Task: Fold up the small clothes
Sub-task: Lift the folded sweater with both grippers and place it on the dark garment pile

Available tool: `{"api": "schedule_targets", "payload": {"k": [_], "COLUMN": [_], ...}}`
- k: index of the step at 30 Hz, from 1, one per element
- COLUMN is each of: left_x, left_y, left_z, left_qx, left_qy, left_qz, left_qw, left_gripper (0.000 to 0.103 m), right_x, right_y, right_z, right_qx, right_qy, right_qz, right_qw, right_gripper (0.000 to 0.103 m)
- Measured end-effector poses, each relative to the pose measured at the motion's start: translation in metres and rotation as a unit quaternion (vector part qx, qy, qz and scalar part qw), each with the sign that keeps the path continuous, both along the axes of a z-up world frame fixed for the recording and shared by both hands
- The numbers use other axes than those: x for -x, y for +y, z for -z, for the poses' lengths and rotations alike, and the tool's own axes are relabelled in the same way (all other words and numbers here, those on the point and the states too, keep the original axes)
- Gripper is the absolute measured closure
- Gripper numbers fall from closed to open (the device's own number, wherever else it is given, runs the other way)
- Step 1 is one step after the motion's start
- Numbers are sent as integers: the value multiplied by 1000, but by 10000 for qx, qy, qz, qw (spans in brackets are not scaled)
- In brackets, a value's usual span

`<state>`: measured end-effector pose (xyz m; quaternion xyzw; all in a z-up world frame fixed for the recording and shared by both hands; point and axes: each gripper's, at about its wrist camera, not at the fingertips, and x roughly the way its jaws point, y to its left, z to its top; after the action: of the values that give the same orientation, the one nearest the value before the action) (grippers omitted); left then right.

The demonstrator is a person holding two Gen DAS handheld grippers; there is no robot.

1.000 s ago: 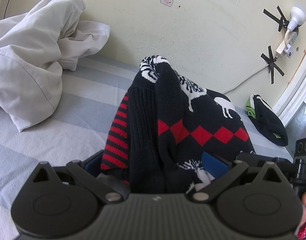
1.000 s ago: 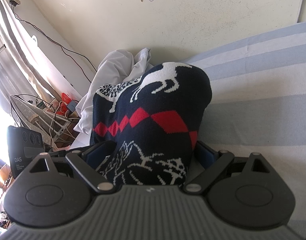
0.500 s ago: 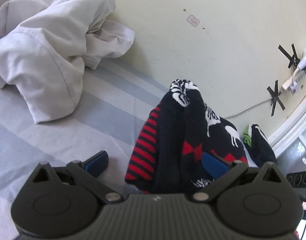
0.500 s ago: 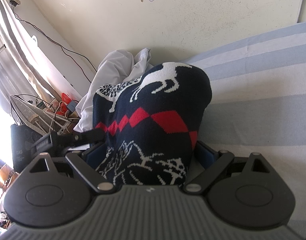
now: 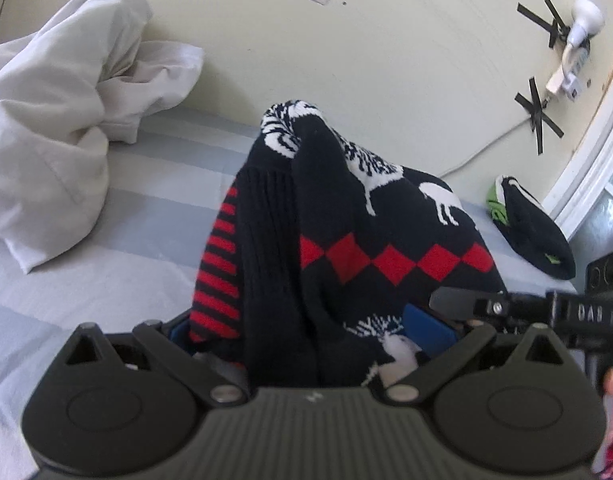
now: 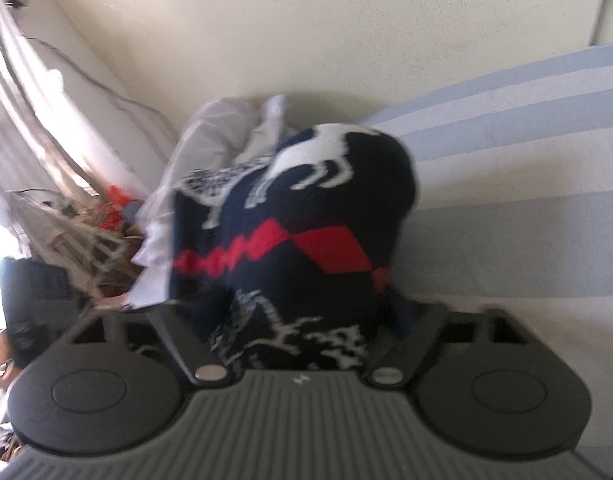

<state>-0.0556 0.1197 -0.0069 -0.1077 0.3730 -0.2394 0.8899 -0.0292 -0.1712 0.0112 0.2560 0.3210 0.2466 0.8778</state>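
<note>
Closing now, the right gripper (image 6: 306, 316) has the dark patterned sweater (image 6: 302, 220) bunched between its fingers, where a second ago they stood widest. The left gripper (image 5: 306, 328) is back around the same sweater (image 5: 346, 240) after sitting left of it; whether its pads press the knit I cannot tell. The sweater is heaped mid-bed (image 5: 106, 280). Only the left view shows a folded dark garment (image 5: 534, 232) by the wall; only the right view shows window-side clutter (image 6: 86, 232).
</note>
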Motion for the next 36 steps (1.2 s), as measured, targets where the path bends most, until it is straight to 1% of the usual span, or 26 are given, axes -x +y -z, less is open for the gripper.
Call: {"api": "schedule_targets", "payload": {"k": [2,4,5,7,9,11,13,16,18,19,20,22,23,24,25,26,27,28,29,30,31,32,33,34,35,36], "left_x": [-1,-5,-7,-13,-22,-41,-62,-96,-115,-122,-129,-142,-148,-154,-158,-160,-161,-160,-159,-157,-153,-147,-139,-129,-118,-108], "left_y": [-7,-21,-34,-64,-101,-149,-202,-295,-351,-377,-405,-449,-469,-485,-494,-493,-489,-485,-479,-473,-464,-452,-440,-426,-411,-403], "left_z": [-2,-7,-12,-24,-40,-59,-79,-107,-115,-114,-109,-89,-73,-54,-40,-28,-23,-21,-22,-24,-29,-35,-41,-47,-52,-56], "left_qx": [138,362,471,654,747,804,809,799,811,773,646,173,-123,-406,-530,-371,-226,-125,-78,-48,-17,0,10,-23,-111,-236], "left_qy": [115,259,270,206,95,25,-36,-227,-250,-263,-275,-212,-79,152,353,536,634,704,766,819,837,767,629,451,274,128], "left_qz": [9,114,227,557,863,1217,1533,1986,2184,2235,2236,2078,1999,1943,1917,1830,1726,1722,1722,1719,1712,1706,1702,1678,1624,1549], "left_qw": [9998,9989,9983,9961,9934,9893,9849,9766,9722,9713,9721,9778,9797,9800,9794,9809,9827,9825,9820,9817,9817,9824,9834,9848,9863,9876], "left_gripper": [2,2,2,2,3,4,5,6,5,3,3,4,6,14,9,5,2,2,2,4,5,5,4,3,3,2], "right_x": [-3,-1,2,12,21,27,31,33,30,28,24,14,8,-1,-12,-25,-33,-33,-31,-30,-28,-26,-19,-4,11,24], "right_y": [-10,-21,-26,-39,-66,-105,-144,-212,-256,-279,-304,-348,-365,-379,-392,-404,-411,-412,-408,-404,-400,-395,-386,-377,-366,-356], "right_z": [0,-4,-8,-20,-36,-54,-72,-103,-118,-123,-124,-118,-111,-101,-89,-71,-55,-47,-46,-48,-50,-54,-59,-66,-73,-78], "right_qx": [-290,-536,-583,-475,-429,-467,-319,-39,81,106,119,202,306,464,631,791,841,828,943,1048,1128,1224,1378,1563,1726,1774], "right_qy": [307,385,371,163,-91,-320,-608,-1017,-1245,-1319,-1353,-1268,-1161,-985,-710,-323,-200,-356,-461,-476,-476,-494,-547,-693,-942,-1109], "right_qz": [67,20,-1,45,191,421,711,1349,1753,1966,2205,2764,3006,3247,3455,3590,3589,3530,3509,3532,3550,3611,3809,4095,4328,4393], "right_qw": [9991,9978,9976,9987,9989,9975,9951,9856,9766,9715,9659,9524,9462,9395,9336,9294,9294,9313,9305,9284,9268,9231,9126,8961,8798,8737], "right_gripper": [48,57,59,59,60,60,61,61,61,61,60,60,60,59,57,52,50,47,46,44,39,35,33,31,28,26]}}
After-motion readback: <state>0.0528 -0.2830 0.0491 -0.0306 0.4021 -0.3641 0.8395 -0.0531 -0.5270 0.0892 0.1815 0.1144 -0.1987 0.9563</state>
